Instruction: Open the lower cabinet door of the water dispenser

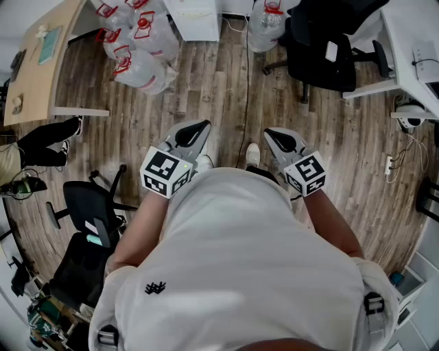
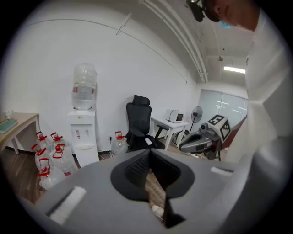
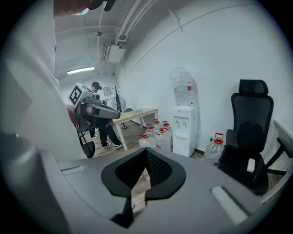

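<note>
The white water dispenser (image 2: 84, 137) stands against the far wall with a clear bottle on top. Its lower cabinet door (image 2: 87, 158) looks closed. It also shows in the right gripper view as the dispenser (image 3: 183, 128), and at the head view's top edge as the dispenser (image 1: 195, 18). Both grippers are held at waist height, well short of it. My left gripper (image 1: 197, 129) has its jaws together with nothing between them. My right gripper (image 1: 276, 134) is likewise shut and empty. Each shows in the other's view: right gripper (image 2: 201, 139), left gripper (image 3: 94, 109).
Several red-capped water jugs (image 1: 137, 44) lie left of the dispenser, one jug (image 1: 266, 24) to its right. A black office chair (image 1: 322, 48) and a white desk (image 1: 411, 41) stand at the right. At the left are a wooden desk (image 1: 41, 62), a person's legs (image 1: 48, 140) and another chair (image 1: 89, 219).
</note>
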